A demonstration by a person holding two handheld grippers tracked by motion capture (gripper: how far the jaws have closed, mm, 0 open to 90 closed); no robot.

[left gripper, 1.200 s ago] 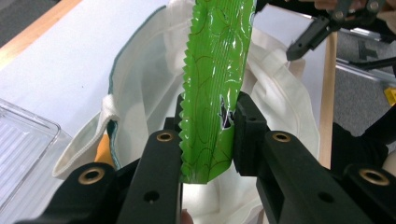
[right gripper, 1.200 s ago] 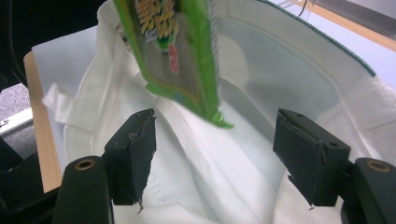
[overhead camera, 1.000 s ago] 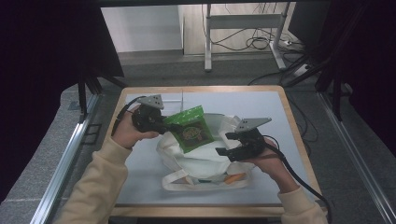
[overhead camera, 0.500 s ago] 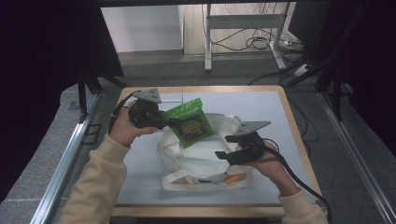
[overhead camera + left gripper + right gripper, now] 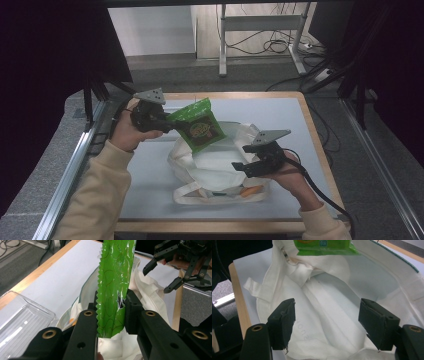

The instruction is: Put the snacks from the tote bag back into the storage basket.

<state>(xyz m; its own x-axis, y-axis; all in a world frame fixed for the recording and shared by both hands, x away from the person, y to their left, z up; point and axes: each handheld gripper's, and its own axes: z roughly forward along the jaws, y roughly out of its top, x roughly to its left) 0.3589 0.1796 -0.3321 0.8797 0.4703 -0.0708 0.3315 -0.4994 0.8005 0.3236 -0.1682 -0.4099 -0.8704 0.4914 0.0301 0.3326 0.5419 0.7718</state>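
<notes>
A green snack packet hangs tilted above the open mouth of a white cloth tote bag lying on the table. My left gripper is shut on the packet's left edge; in the left gripper view the jaws pinch the crimped green packet. My right gripper stands open at the bag's right side, with nothing between its pads. In the right gripper view it looks into the white bag, with the packet's lower edge at the top.
A clear plastic tray sits on the table to the left of the bag. Something orange shows at the bag's near edge. The pale tabletop has a wooden rim. A metal rail runs along the left.
The left gripper has risen with the green packet and carried it a little right over the bag's mouth. The right gripper has stayed put.
</notes>
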